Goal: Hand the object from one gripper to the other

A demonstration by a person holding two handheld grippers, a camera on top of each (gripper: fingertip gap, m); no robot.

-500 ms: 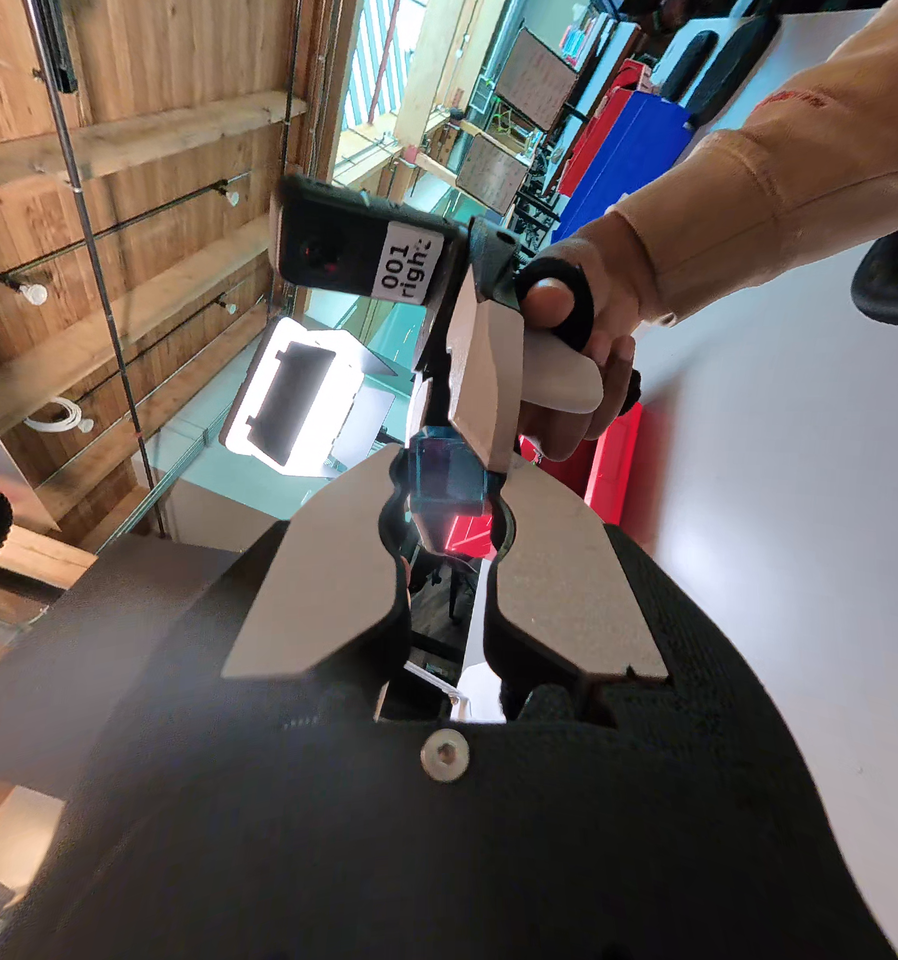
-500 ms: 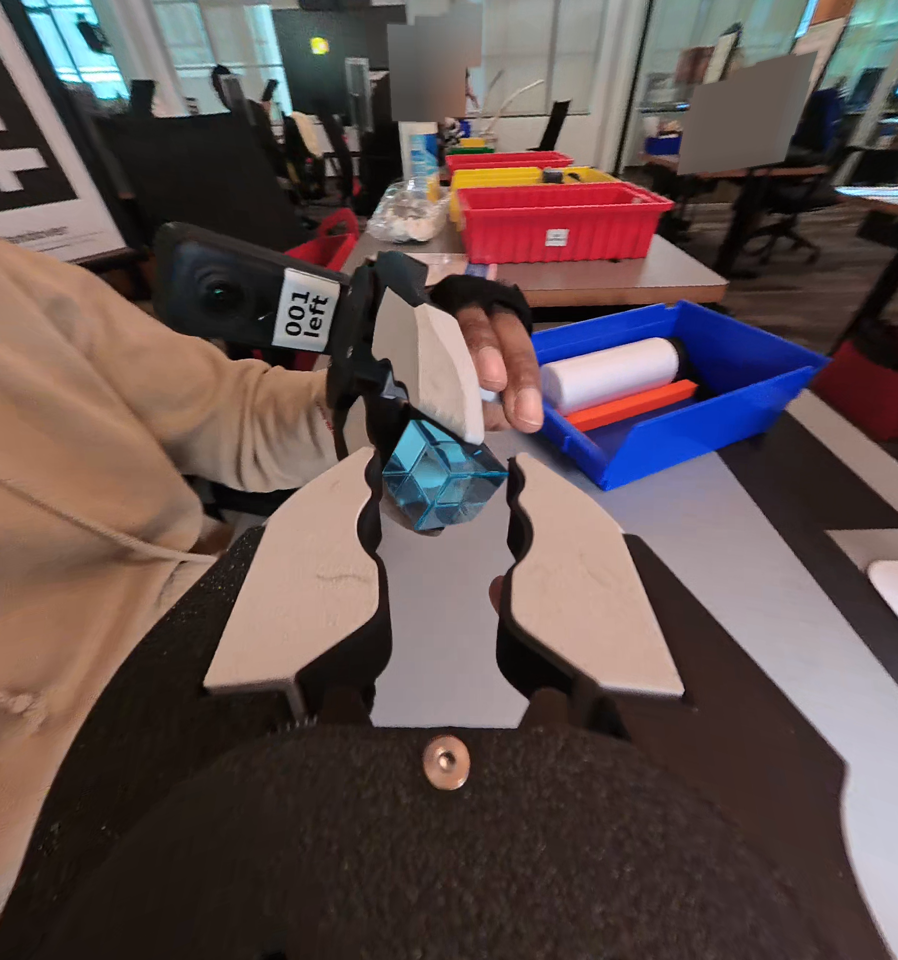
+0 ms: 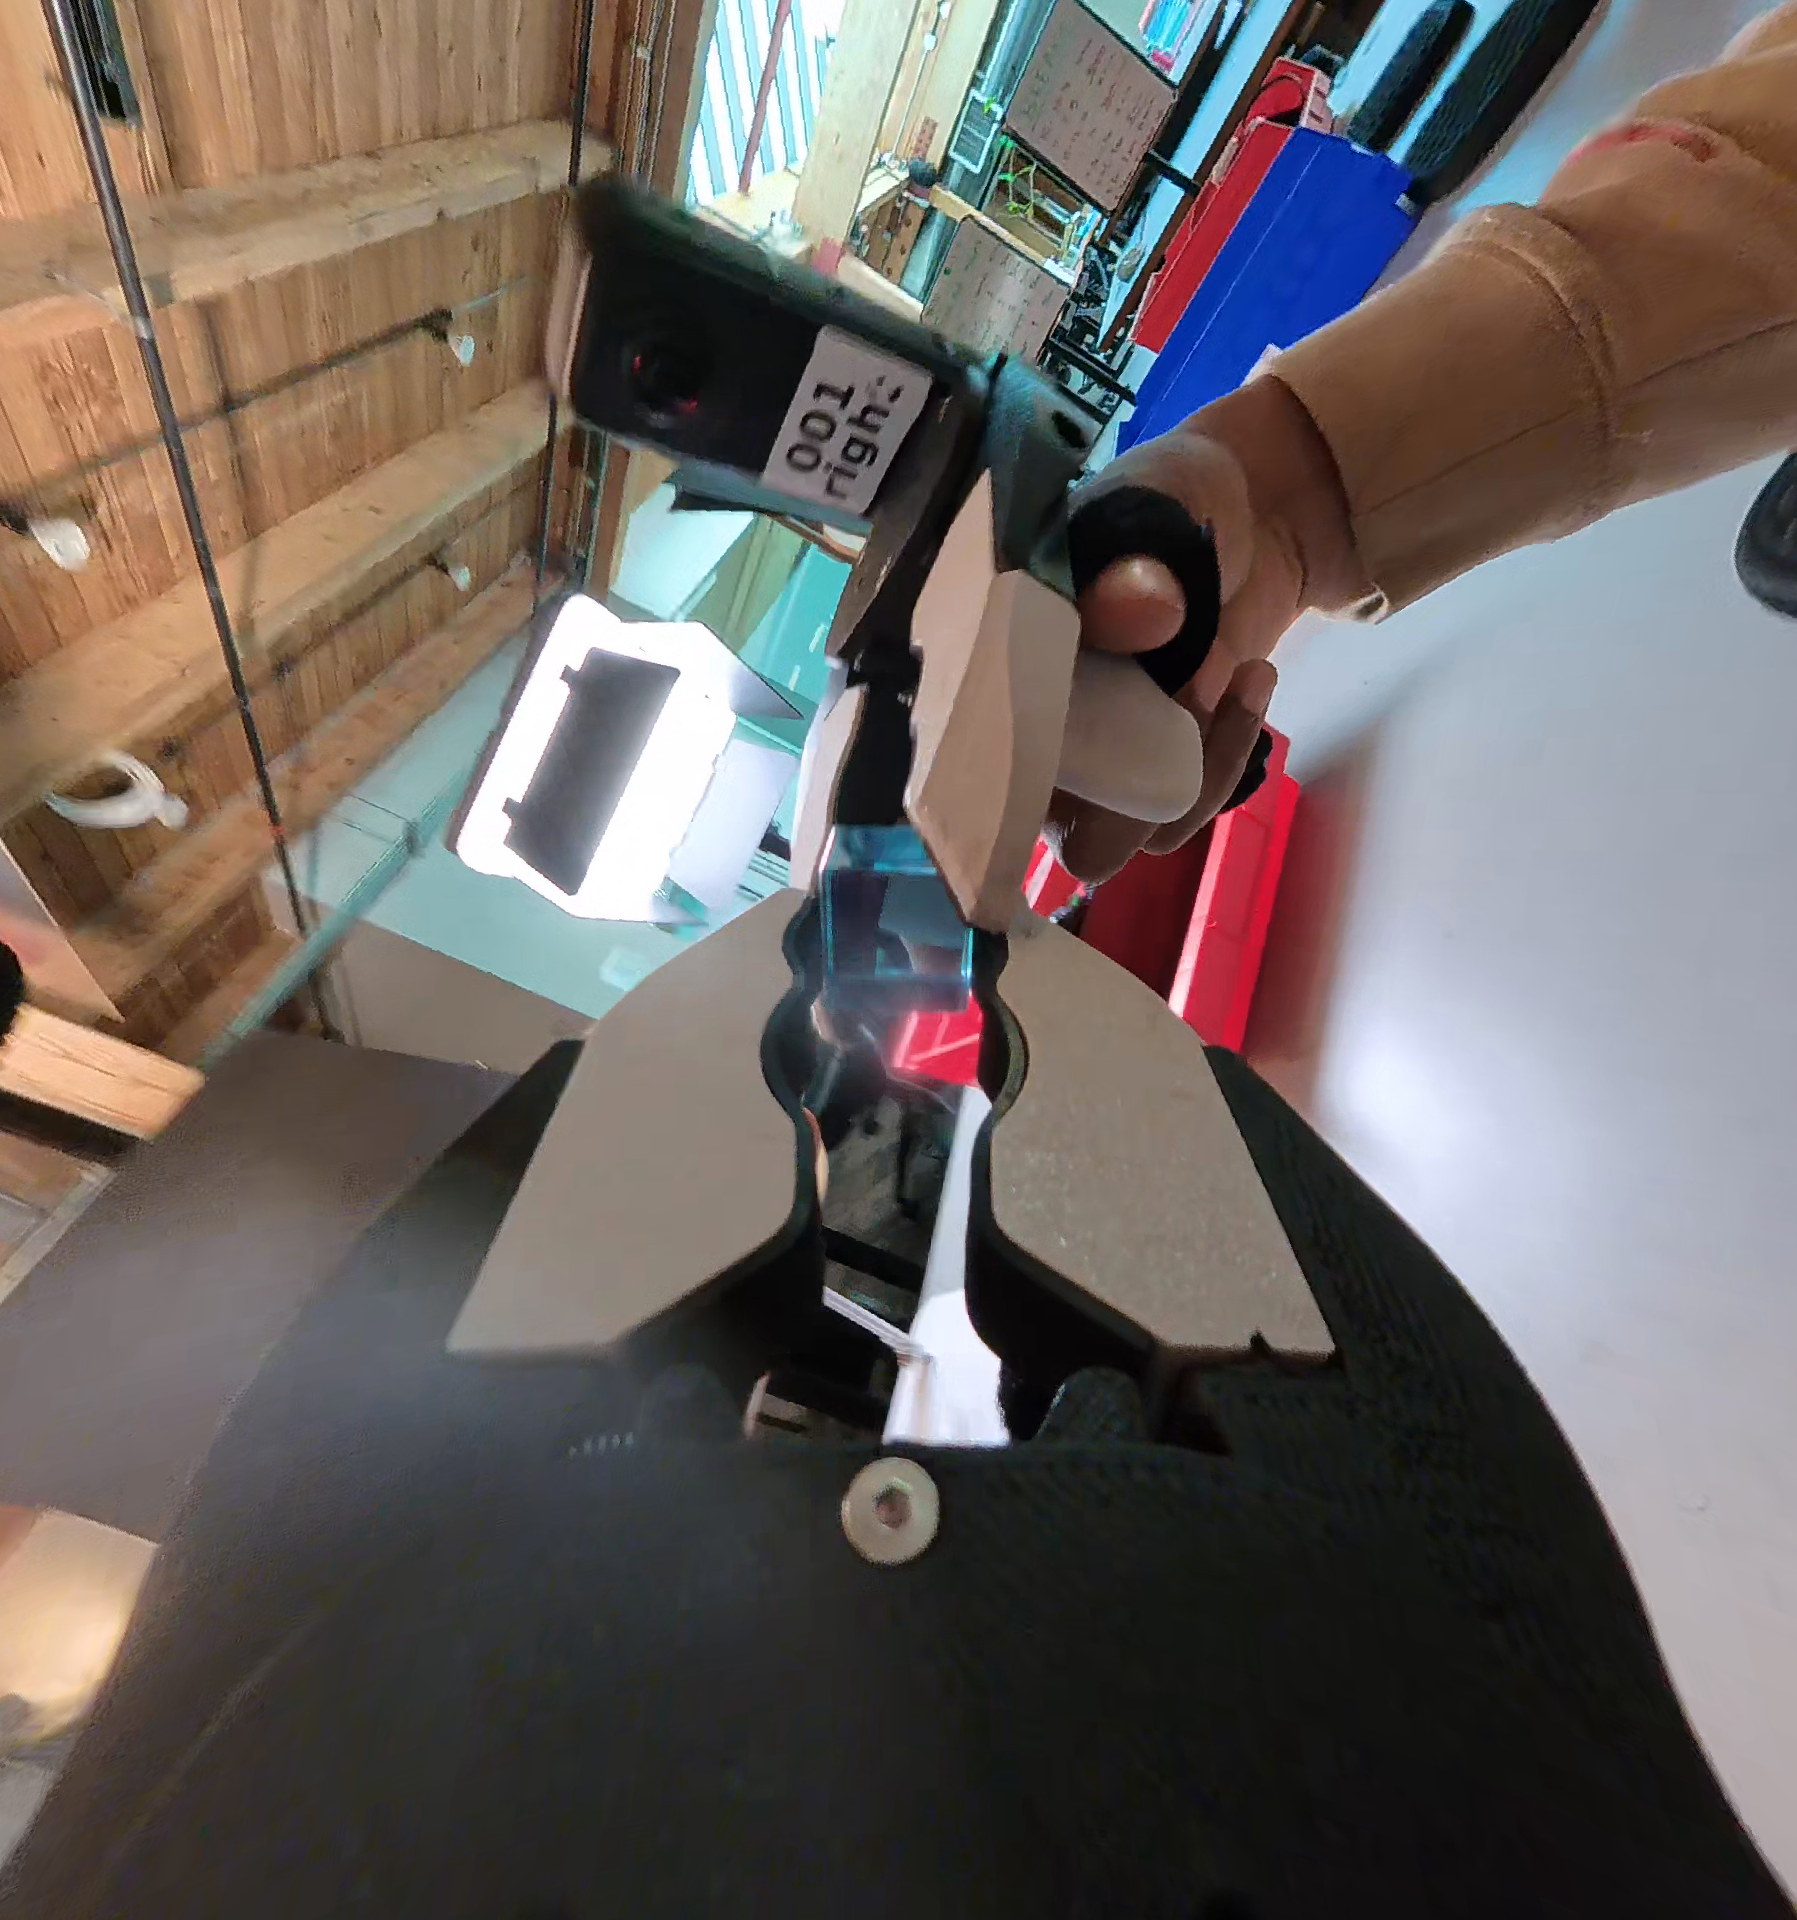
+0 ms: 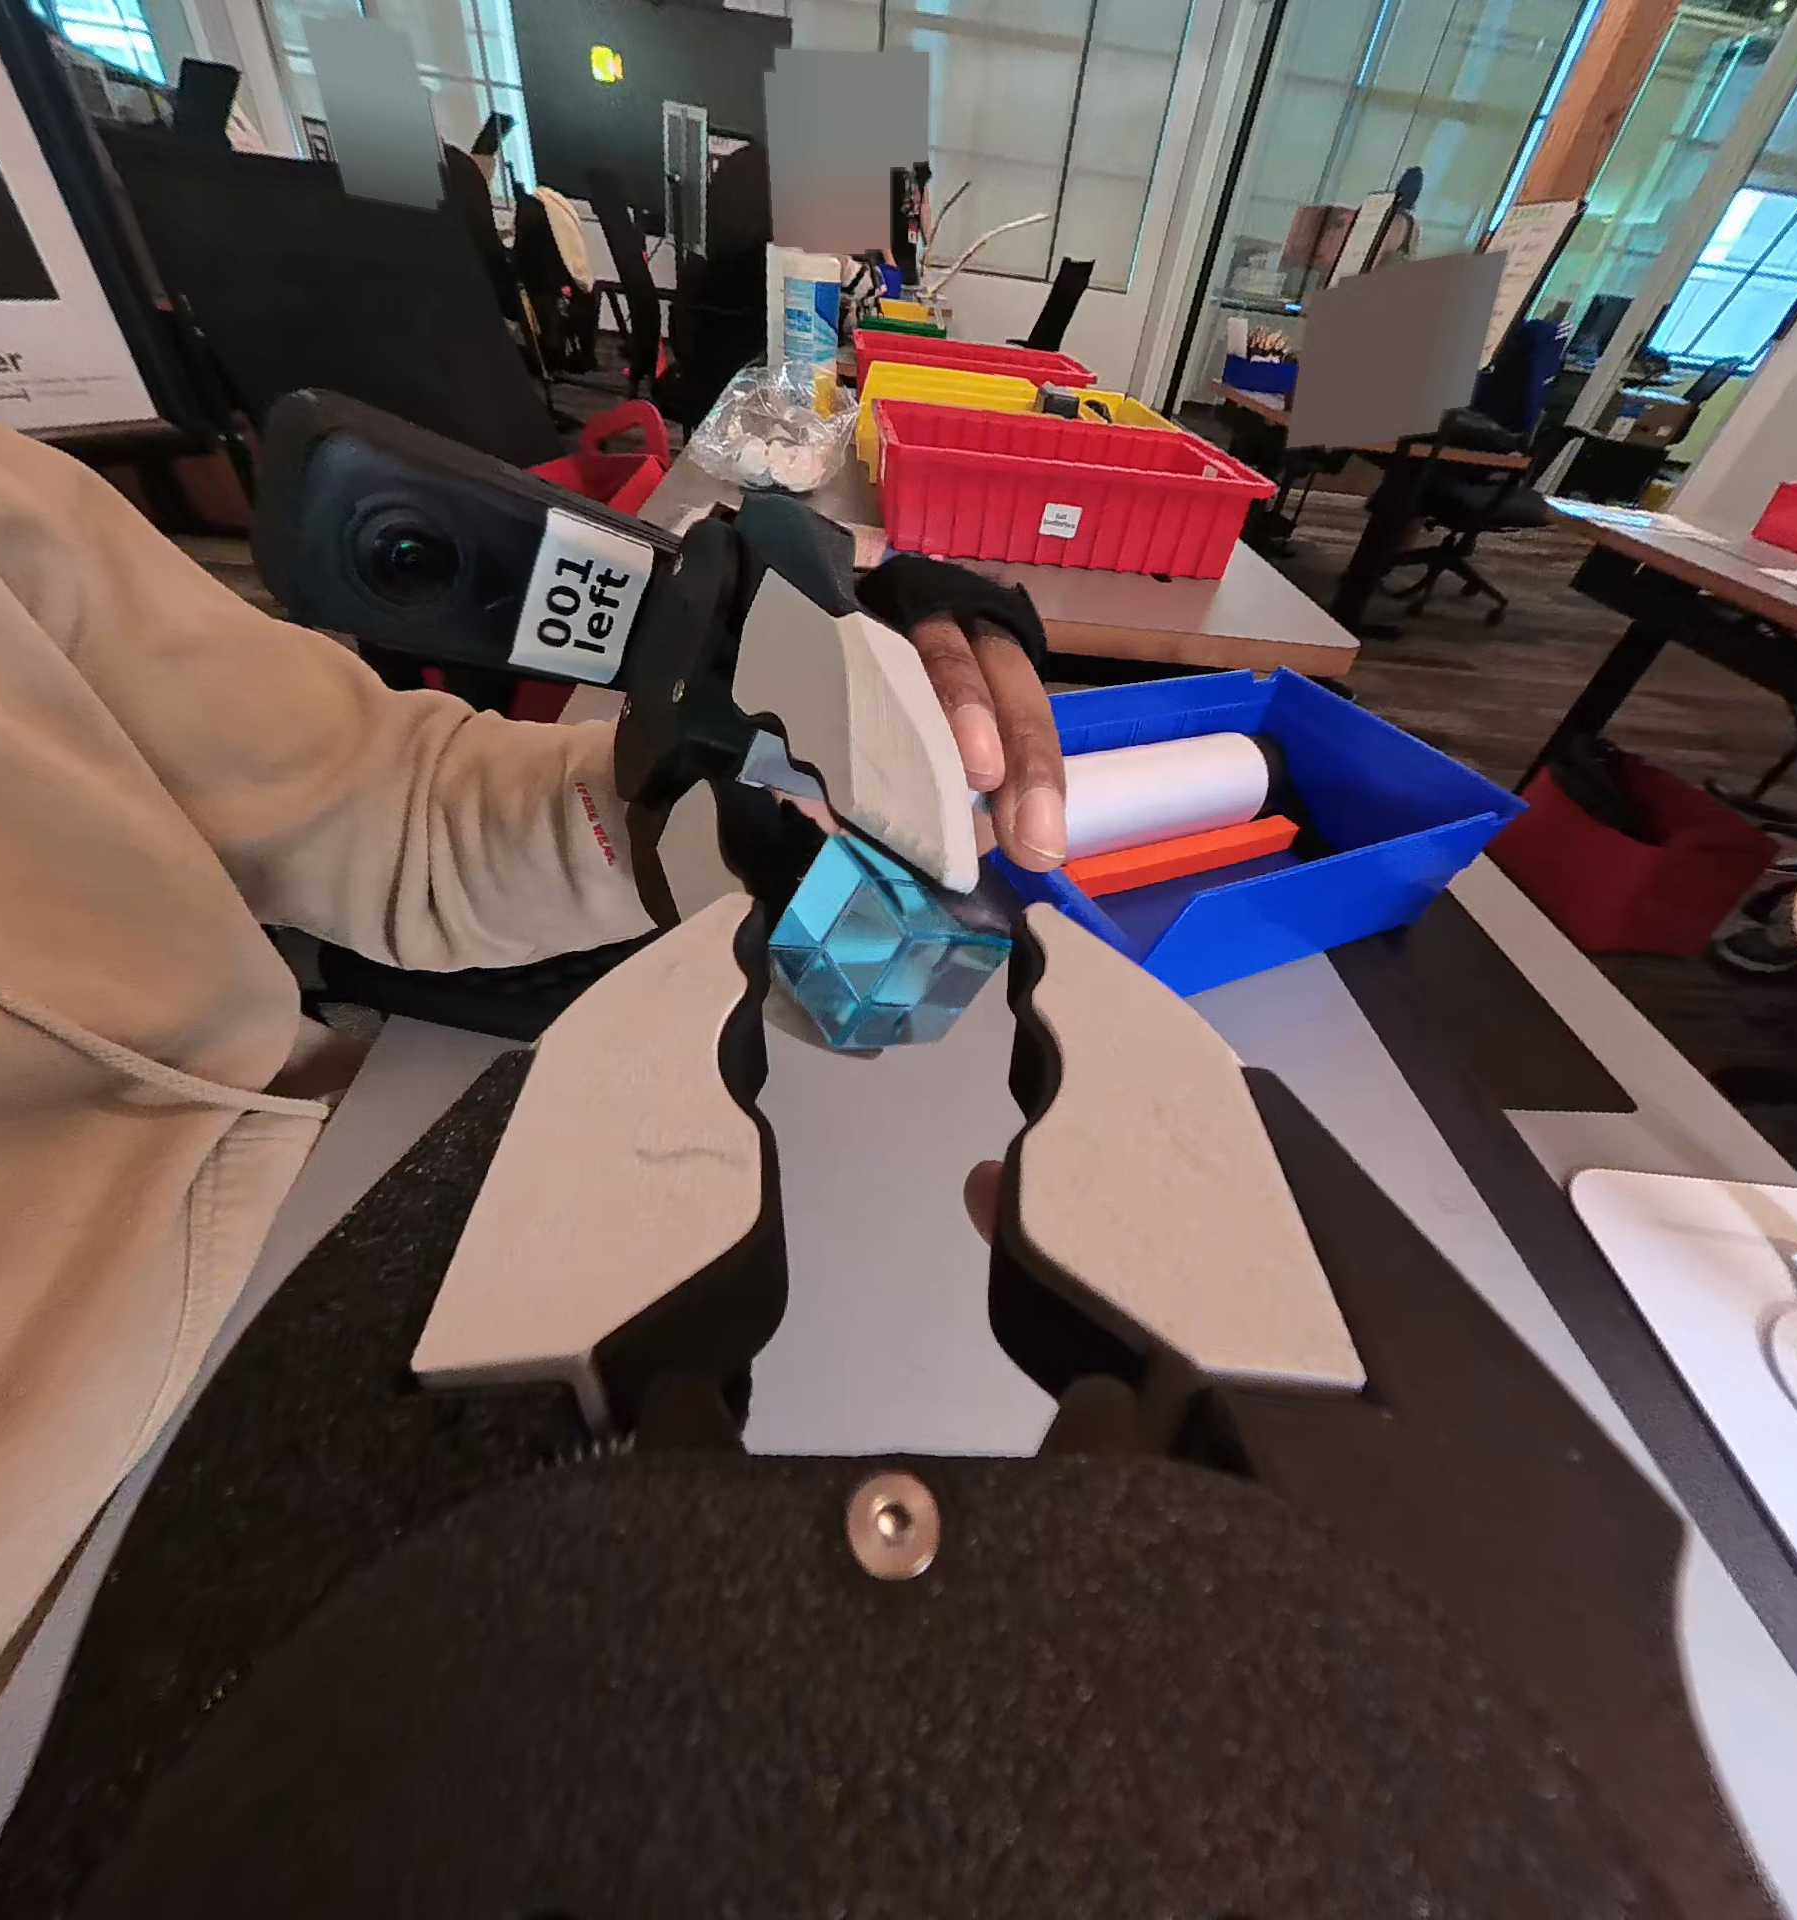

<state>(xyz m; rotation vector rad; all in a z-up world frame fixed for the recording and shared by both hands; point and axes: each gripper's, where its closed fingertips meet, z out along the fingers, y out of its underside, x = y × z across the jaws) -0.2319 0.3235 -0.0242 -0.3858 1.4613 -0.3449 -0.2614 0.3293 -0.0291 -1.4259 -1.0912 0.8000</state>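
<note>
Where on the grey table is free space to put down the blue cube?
The grey table is bare below the blue cube, and between the blue bin and the white mat. The bin holds a white roll and an orange bar; red bins crowd the farther table.

The cube (image 4: 886,961) was clear blue, its facets showing as a lattice of lighter lines. Both grippers wore pale grey fingers (image 4: 624,1132) on black bodies. The bin (image 4: 1320,894) was blue, holding a white roll (image 4: 1164,790) and what looked like an orange bar (image 4: 1185,854). The sleeve (image 4: 250,790) was beige.
</note>
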